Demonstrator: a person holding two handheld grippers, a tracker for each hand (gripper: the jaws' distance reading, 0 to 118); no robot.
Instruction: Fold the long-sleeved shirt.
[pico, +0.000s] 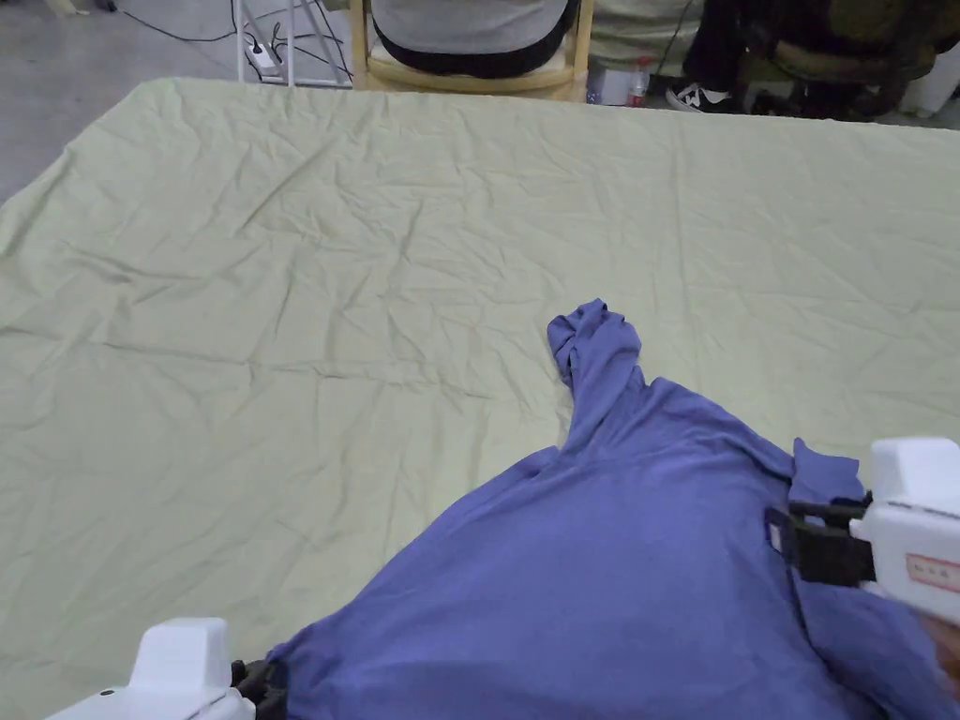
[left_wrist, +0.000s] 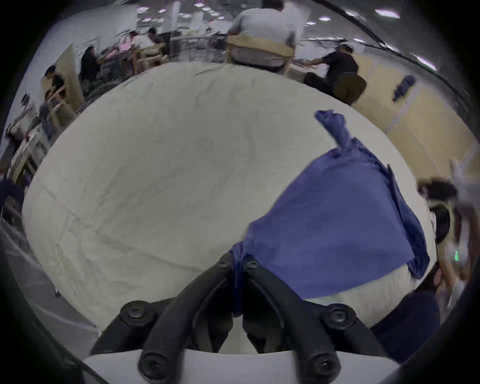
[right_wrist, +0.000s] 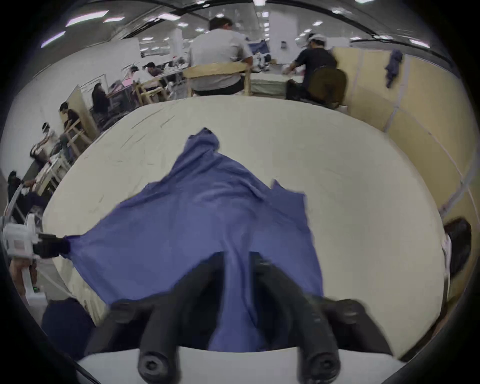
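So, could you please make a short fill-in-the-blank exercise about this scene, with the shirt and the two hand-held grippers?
1. The shirt is ____ in colour.
2. The left hand-held gripper is ____ on a bunched corner of the shirt.
3. The cloth also runs between the jaws of the ____ hand-held gripper.
4. The shirt lies partly on a wrinkled pale ____ sheet.

Missing words: blue; shut; right; green
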